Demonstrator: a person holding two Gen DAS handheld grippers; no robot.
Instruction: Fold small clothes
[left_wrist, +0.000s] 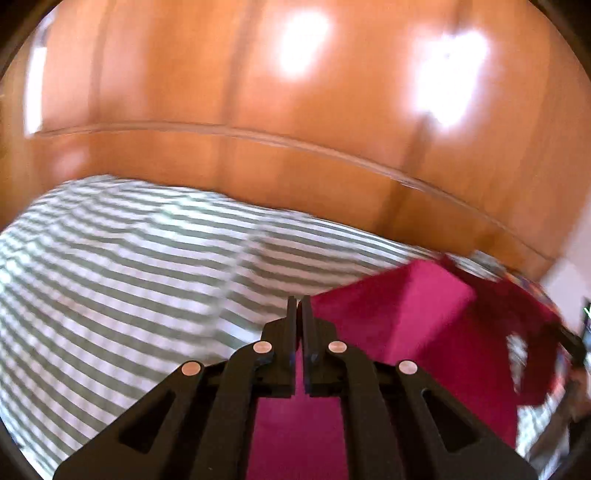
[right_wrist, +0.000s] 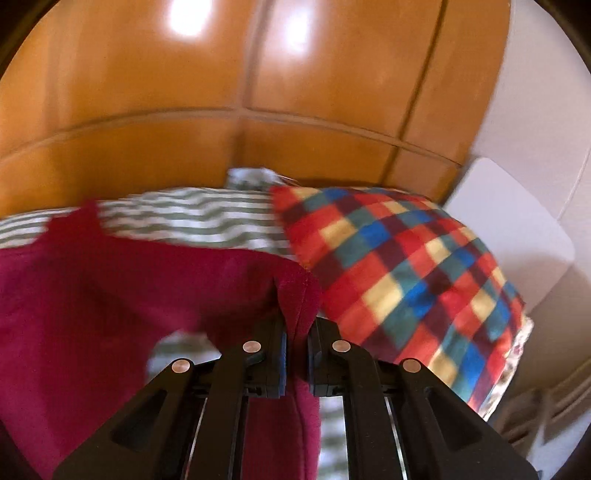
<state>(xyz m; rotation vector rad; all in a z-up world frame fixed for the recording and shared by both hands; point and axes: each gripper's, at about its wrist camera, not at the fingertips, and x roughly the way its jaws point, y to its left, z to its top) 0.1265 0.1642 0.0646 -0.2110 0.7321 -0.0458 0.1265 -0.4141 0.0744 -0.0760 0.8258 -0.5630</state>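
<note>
Aloft, magenta garment (right_wrist: 110, 280) between both grippers — left gripper (left_wrist: 299, 306); right gripper (right_wrist: 297, 325).

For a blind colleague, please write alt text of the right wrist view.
The black right tongs pinch a hem of a crimson fleece garment above a green-and-white striped bedsheet. A multicoloured checked pillow lies to the right.

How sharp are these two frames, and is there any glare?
Left wrist view: motion-blurred striped bedsheet, two blown-out glare patches on the glossy orange wooden wardrobe. Right wrist view: checked cushion and crimson fleece garment soft, similar glare above.
</note>
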